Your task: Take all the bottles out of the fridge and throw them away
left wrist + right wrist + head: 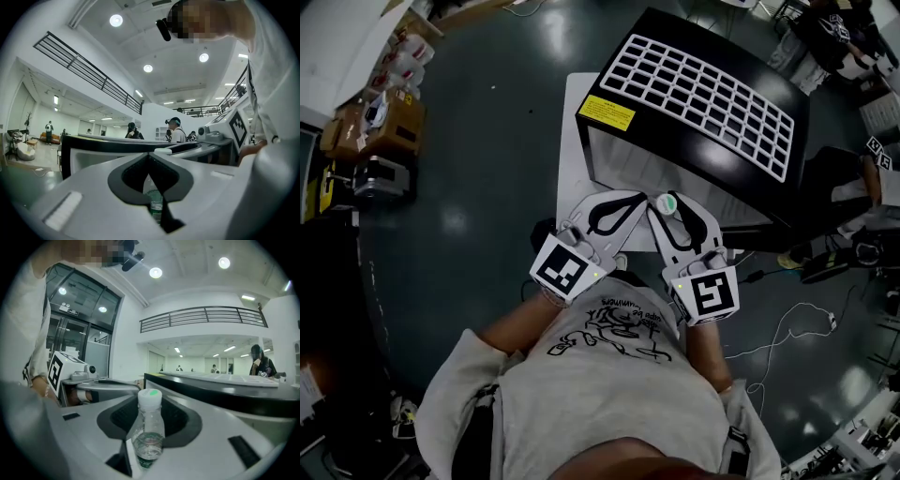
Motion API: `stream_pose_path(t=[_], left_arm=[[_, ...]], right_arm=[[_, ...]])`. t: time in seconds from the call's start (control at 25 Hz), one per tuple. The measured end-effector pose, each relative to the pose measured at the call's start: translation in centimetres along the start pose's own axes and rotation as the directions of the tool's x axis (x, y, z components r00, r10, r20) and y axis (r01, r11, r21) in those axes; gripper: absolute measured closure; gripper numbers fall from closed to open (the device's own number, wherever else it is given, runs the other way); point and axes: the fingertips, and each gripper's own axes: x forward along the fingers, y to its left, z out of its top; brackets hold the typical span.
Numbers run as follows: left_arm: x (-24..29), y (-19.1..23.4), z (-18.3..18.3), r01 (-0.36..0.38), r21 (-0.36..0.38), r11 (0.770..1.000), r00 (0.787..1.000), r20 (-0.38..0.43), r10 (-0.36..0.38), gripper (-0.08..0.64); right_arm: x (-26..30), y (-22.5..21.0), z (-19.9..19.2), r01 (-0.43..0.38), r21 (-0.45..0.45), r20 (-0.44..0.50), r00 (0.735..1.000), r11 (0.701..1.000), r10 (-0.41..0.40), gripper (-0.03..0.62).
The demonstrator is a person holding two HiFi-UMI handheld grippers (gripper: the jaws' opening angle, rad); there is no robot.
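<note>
Right tongs: your right tongs (666,208) pinch a bottle (149,427) at the neck, and the dark ribbed pads sit against it on both sides.
Bottle: clear, thin-walled plastic of round section. It has a white ribbed cap with a green spot on top and a green label band low on the body. It stands upright in the grip, cap above the jaws and body hanging below them.
Bottle position: at 12 o'clock from your chest, just in front of the fridge (661,26).
Left tongs: your left tongs (149,158) have their tips pressed together, leaving a dark-lined, diamond-shaped opening behind them. A strip of clear bottle with green label shows through that opening, but you cannot tell from here whether it sits inside it or hangs beyond.
Tong bodies: smooth light-grey shells, each with a cube carrying black-and-white square markers.
Fridge: a black glossy box with a white lattice (694,89) across the top, a yellow label (607,112) at the near left corner and a pale interior.
White panel (574,141): flat and matt, at 11 o'clock beside the fridge.
Floor (487,187): dark, polished, reflecting the lamps.
Room: cardboard boxes (380,122) at 10 o'clock and loose cables (787,328) at 4 o'clock. The ceiling is white with round lights (116,20), a dark railing (201,315) runs along an upper gallery, and people (176,129) stand beyond the fridge.
</note>
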Motion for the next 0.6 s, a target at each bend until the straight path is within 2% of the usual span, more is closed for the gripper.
stream_pose_path(t=[0.6], left_arm=[[-2.3, 1.1, 0.1, -0.105, -0.001, 0.995, 0.994, 0.009, 0.105, 0.554]], right_arm=[[1.2, 2.4, 0.2, -0.122, -0.024, 0.01, 0.992, 0.992, 0.123, 0.437]])
